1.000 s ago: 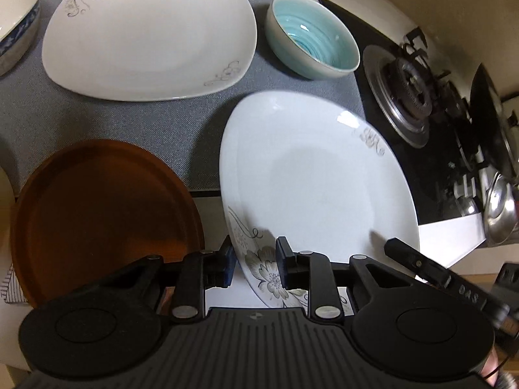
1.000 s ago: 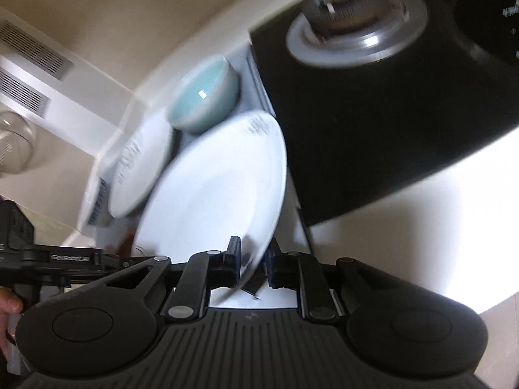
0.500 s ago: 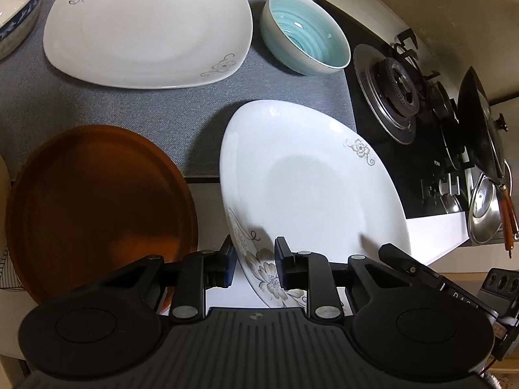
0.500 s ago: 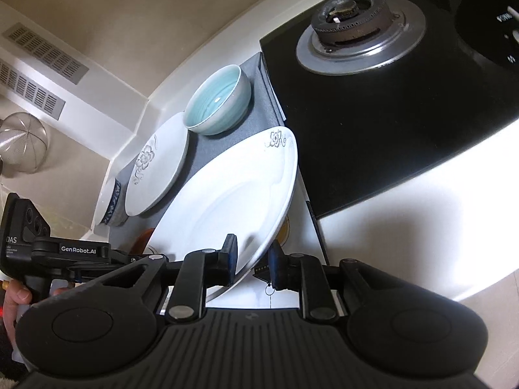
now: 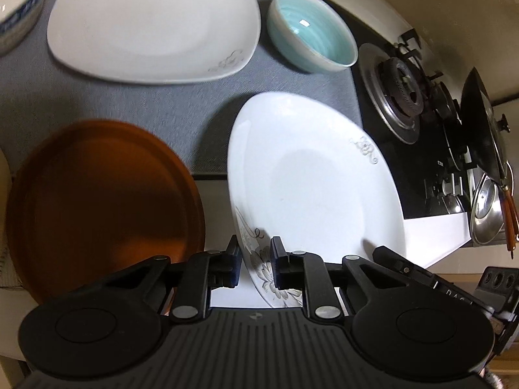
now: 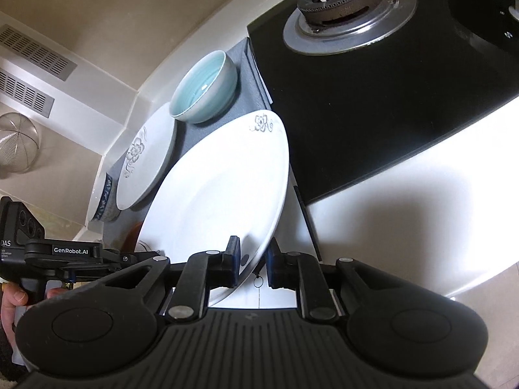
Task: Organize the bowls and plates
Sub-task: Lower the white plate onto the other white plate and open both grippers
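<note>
Gripping white plate (image 5: 318,188) rim: left tongs (image 5: 254,259), right tongs (image 6: 253,257); orange plate (image 5: 97,201) partly hidden.

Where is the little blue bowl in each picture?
Left wrist view: the light blue bowl sits near the top, right of centre, on the grey mat beside the gas stove.
Right wrist view: the same bowl is upper left of centre, just above the white flowered plate that is between the fingers.
Shared landmark: the round stove burner.
</note>
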Motion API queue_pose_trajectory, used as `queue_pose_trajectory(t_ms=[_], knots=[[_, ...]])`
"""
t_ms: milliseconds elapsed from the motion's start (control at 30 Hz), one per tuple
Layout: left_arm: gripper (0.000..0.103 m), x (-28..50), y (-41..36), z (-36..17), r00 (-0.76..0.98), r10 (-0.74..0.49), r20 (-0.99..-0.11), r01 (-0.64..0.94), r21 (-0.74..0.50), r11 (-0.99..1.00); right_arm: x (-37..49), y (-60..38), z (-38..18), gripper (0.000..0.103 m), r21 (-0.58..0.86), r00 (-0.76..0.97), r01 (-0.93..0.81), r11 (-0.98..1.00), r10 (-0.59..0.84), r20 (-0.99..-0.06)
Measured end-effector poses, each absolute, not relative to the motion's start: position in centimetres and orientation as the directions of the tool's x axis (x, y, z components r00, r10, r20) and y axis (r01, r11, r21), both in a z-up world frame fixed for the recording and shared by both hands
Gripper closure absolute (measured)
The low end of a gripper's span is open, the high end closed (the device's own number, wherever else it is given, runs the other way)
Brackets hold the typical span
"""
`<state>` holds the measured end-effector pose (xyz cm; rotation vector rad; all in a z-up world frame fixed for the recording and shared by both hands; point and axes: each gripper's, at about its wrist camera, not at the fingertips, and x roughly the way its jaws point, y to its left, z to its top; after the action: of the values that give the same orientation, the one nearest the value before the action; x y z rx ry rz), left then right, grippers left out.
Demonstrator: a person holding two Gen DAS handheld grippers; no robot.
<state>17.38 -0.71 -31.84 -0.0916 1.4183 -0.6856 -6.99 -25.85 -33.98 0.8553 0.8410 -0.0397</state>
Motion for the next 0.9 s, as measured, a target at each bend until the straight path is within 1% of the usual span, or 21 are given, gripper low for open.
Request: queue_pose_trajectory(t_ms=[200,333,500,633,767,900], knots=[[0.083,17.3,-0.4,-30.0,0.021,-0.506,-0.862,0.400,-0.456,0.795,-7.2,-25.4,-31.7,0.083,0.626,0.697,0.313,0.714,0.275,-0.662],[0.083,17.4,0.0,-29.2,0.022,-0.521,-0.853,0.376,-0.476,0.795,-7.4,-26.3,-30.8,0.082,0.677,0.717,0.316,0.665,0.299,-0.629],[0.083,17.7,1.3,-27.1,0.062,-0.539,-0.840,0.364,-0.484,0.796,-6.7,-25.5,-28.9,0.081,0.666,0.733,0.267,0.697,0.302,-0.610],[0.083,18.7,4.1,-25.5,0.091,-0.576,-0.812,0.315,-0.525,0.790,-4.9,-25.0,-28.3,0.081,0.711,0.740,0.242,0.660,0.348,-0.575],[0.083,19.8,6.3,-24.5,0.150,-0.563,-0.813,0.299,-0.505,0.809,-2.2,-23.1,-27.9,0.081,0.710,0.735,0.196,0.677,0.378,-0.563],[0.083,21.9,8.5,-24.9,0.155,-0.559,-0.814,0.261,-0.512,0.818,1.1,-21.8,-28.1,0.081,0.728,0.722,0.189,0.659,0.408,-0.558]])
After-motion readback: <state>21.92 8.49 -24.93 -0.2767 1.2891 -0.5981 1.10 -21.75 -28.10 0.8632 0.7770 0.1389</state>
